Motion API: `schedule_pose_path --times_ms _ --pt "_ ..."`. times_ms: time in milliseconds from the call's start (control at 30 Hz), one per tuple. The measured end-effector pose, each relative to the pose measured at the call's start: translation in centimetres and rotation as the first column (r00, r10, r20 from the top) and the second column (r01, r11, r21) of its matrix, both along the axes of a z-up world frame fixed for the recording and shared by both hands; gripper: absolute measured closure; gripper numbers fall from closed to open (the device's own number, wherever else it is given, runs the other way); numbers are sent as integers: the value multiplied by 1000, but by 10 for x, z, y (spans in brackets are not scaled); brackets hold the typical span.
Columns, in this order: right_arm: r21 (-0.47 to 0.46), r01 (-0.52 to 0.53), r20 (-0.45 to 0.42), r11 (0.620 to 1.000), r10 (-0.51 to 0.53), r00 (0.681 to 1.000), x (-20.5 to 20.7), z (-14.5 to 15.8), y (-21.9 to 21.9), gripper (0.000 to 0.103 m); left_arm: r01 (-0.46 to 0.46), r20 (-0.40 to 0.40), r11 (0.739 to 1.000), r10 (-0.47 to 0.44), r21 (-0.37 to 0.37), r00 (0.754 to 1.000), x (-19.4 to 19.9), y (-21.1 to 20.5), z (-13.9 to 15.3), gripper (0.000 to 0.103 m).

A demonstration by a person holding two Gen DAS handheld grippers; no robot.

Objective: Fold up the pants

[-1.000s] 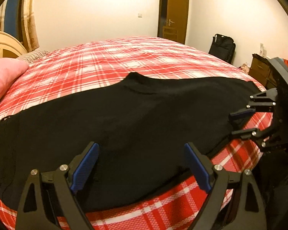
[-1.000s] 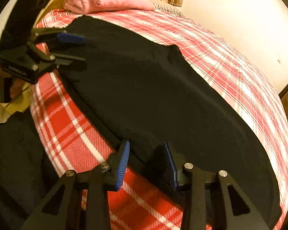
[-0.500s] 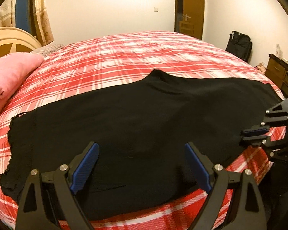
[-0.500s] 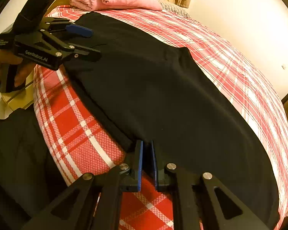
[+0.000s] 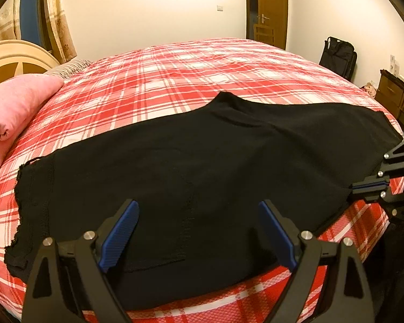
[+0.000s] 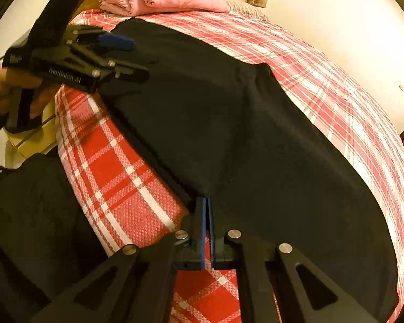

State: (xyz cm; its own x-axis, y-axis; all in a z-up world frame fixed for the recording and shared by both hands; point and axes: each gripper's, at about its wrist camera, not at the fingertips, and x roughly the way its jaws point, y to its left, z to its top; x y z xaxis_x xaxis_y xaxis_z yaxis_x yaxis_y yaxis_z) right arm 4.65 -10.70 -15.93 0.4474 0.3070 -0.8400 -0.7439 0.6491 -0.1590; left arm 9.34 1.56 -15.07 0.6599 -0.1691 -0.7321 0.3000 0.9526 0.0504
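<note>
Jaws of your right gripper (image 6: 206,210) had just been closing and pinched the near edge of the black pants (image 6: 256,140), spread along the near edge of the bed (image 5: 202,75). Your left gripper (image 5: 199,231) hung spread wide, holding nothing: one corner secured for folding.

A red plaid bedspread (image 5: 175,80) covers the bed; a pink pillow (image 5: 10,102) lies at its headboard (image 5: 13,59) end, a black bag (image 5: 338,59) beyond its far corner.
</note>
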Motion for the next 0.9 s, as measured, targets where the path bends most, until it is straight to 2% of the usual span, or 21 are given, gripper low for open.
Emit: schedule_pose_path --times_ms 133,233,333,367,433,467,500,600,667,733,800,833,900 --pt "-7 -6 -7 1000 6 1000 -2 -4 0 102 -5 8 1000 5 20 1000 1 4 4 10" --pt "10 -8 -4 1000 8 1000 2 -2 -2 101 -20 52 999 17 49 999 -1 16 14 10" --pt "60 9 -31 998 -7 1000 9 0 -8 99 -112 92 991 105 74 990 4 48 26 10" --pt "79 16 -39 997 -13 999 11 3 -11 96 -150 104 985 141 82 985 6 60 27 10" --pt "119 32 -39 992 -27 999 19 12 -17 80 -247 111 965 237 87 965 12 89 29 10" --pt "131 36 -36 991 -32 999 22 16 -18 65 -299 105 951 290 74 951 16 109 29 10" --pt "145 45 -33 988 -41 999 27 21 -21 58 -323 100 944 316 63 944 18 120 27 11" --pt "174 74 -22 982 -71 997 35 31 -27 58 -353 52 935 352 22 935 31 148 16 14" --pt "184 86 -16 979 -84 996 34 34 -27 58 -352 3 936 352 -23 936 43 159 6 28" --pt "177 97 -9 979 -96 995 34 32 -27 58 -342 -59 937 338 -72 939 54 166 -5 27" --pt "165 103 -13 981 -102 995 33 26 -25 58 -352 -95 922 340 -160 935 58 174 -8 27" --pt "160 104 -21 982 -102 995 32 23 -23 58 -364 -118 913 347 -183 930 60 174 -9 28" --pt "150 103 -27 983 -100 995 34 18 -20 58 -360 -134 904 337 -230 932 61 175 -12 37"
